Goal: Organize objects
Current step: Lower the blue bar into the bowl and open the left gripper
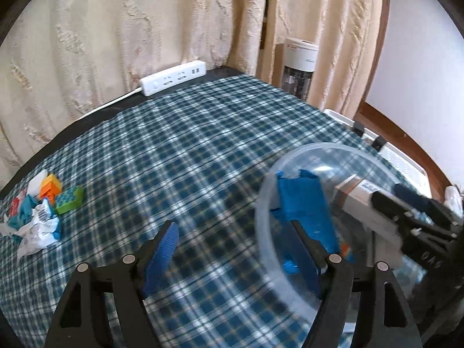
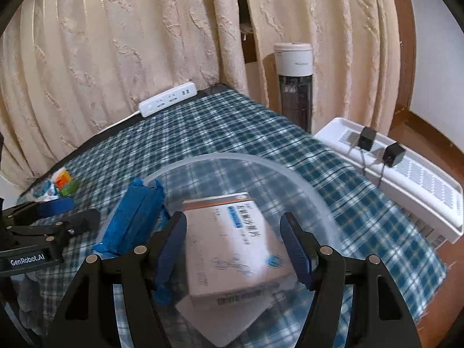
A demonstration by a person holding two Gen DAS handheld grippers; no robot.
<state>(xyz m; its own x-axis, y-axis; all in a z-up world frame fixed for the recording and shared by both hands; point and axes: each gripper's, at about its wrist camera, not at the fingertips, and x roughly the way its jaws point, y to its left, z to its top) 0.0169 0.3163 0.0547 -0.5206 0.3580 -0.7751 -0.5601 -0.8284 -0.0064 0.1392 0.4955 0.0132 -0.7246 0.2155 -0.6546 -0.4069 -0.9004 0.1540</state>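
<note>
A clear plastic bowl [image 1: 265,217] stands on the plaid tablecloth at the right. Inside it lie a blue ridged block [image 1: 304,203] and a white medicine box [image 2: 232,240]. My right gripper [image 2: 232,249] is open, its fingers on either side of the box over the bowl [image 2: 304,185]; the box looks free between them. My left gripper [image 1: 240,249] is open and empty, its right finger [image 1: 304,255] inside the bowl's rim next to the blue block [image 2: 130,217]. A pile of toy bricks and crumpled wrappers [image 1: 40,206] lies at the far left.
A white power strip [image 1: 174,78] lies at the table's back edge before the beige curtains. A white tower appliance [image 2: 294,84] stands behind the table. A white heater [image 2: 406,174] with two black adapters sits past the right edge.
</note>
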